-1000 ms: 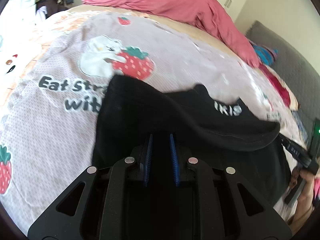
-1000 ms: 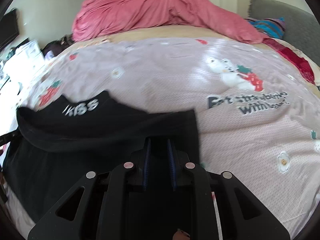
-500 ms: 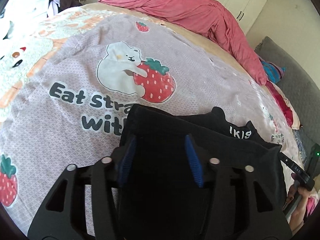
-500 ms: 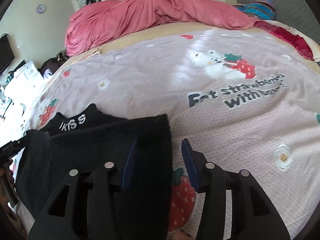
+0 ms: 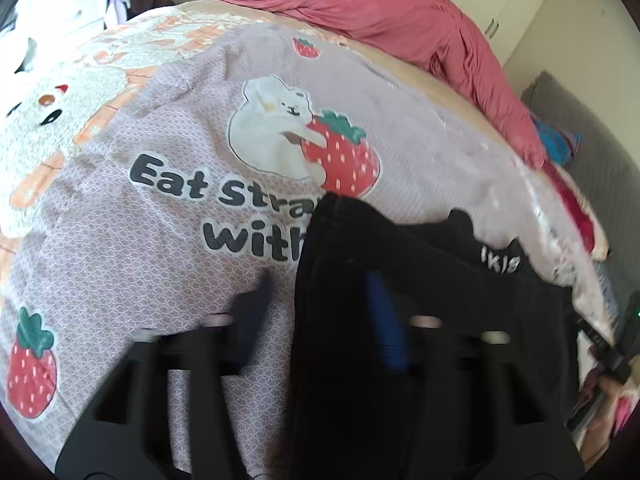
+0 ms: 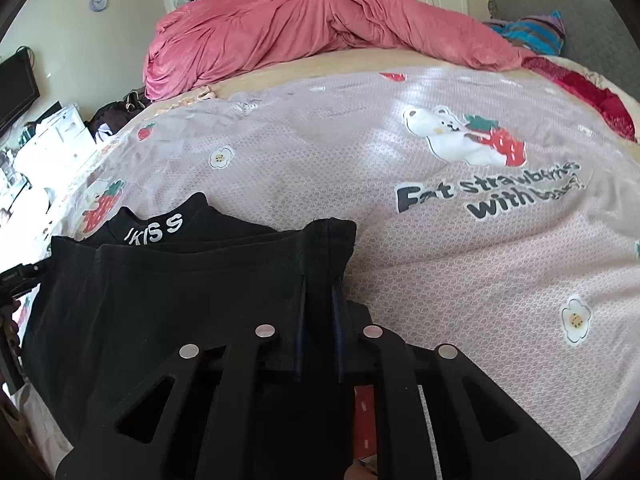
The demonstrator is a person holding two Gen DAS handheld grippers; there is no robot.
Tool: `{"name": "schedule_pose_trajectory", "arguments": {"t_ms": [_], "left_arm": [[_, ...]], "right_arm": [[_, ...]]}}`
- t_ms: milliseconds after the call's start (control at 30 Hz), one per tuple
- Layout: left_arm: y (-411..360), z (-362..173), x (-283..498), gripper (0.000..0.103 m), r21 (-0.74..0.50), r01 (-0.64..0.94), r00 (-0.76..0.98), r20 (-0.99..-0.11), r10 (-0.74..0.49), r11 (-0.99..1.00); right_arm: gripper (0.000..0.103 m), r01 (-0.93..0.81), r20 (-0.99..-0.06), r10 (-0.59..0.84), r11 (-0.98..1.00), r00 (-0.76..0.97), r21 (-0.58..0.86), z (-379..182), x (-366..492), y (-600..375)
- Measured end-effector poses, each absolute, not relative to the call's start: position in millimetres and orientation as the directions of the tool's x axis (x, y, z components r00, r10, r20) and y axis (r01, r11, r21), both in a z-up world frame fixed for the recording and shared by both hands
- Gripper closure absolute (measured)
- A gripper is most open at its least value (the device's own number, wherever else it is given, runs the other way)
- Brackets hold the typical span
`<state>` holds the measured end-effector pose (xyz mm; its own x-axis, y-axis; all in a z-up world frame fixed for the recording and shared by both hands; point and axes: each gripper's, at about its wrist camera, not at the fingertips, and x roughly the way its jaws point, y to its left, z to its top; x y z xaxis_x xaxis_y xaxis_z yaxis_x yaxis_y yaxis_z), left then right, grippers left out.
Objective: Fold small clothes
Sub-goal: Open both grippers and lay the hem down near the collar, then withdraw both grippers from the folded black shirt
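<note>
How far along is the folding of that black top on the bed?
Part way, it seems. The black top already lies doubled over on the strawberry bedspread, its lettered collar peeking out behind the folded edge. The right tool is shut on the fold's corner. The left tool is closing around the garment's other edge, though blurred. At least one further fold looks left.
</note>
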<state>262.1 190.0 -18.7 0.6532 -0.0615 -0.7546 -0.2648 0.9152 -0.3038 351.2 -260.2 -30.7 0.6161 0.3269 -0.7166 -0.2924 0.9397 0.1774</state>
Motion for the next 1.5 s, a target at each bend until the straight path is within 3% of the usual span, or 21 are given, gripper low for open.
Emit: {"name": "schedule_pose_trajectory", "arguments": {"t_ms": [167, 333, 567, 700, 867, 1000, 1233, 1300, 1500], "left_arm": [[180, 0, 258, 0.099, -0.25, -0.231, 0.689, -0.724, -0.024, 0.94], [183, 25, 254, 0.099, -0.269, -0.203, 0.748, -0.663, -0.028, 0.942], [198, -15, 272, 0.098, -0.305, -0.293, 0.672, -0.74, -0.032, 0.906], [195, -22, 272, 0.093, -0.27, -0.299, 0.654, -0.756, -0.01, 0.915], [191, -20, 267, 0.088, -0.244, -0.3, 0.648, -0.762, 0.009, 0.922], [190, -14, 259, 0.075, -0.231, -0.291, 0.641, -0.768, 0.01, 0.928], [173, 14, 230, 0.051, -0.205, -0.218, 0.684, -0.729, -0.001, 0.954], [165, 16, 225, 0.049, -0.206, -0.196, 0.683, -0.73, -0.017, 0.959], [139, 13, 207, 0.048, -0.258, -0.143, 0.665, -0.74, -0.1, 0.956]], "right_arm": [[0.095, -0.263, -0.686, 0.343, 0.939, 0.642, 0.223, -25, 348, -269], [0.095, -0.251, -0.635, 0.374, 0.927, 0.676, 0.279, -8, 353, -279], [0.095, -0.221, -0.685, 0.304, 0.953, 0.662, 0.209, -28, 366, -269], [0.094, -0.194, -0.71, 0.286, 0.958, 0.643, 0.21, -37, 367, -271], [0.08, -0.157, -0.732, 0.245, 0.969, 0.636, 0.189, -40, 365, -274], [0.069, -0.15, -0.735, 0.208, 0.978, 0.645, 0.146, -35, 357, -276], [0.062, -0.205, -0.687, 0.257, 0.966, 0.68, 0.159, -16, 319, -276], [0.058, -0.241, -0.685, 0.289, 0.956, 0.669, 0.168, -15, 308, -270], [0.058, -0.359, -0.694, 0.358, 0.921, 0.624, 0.152, -15, 276, -235]]}}
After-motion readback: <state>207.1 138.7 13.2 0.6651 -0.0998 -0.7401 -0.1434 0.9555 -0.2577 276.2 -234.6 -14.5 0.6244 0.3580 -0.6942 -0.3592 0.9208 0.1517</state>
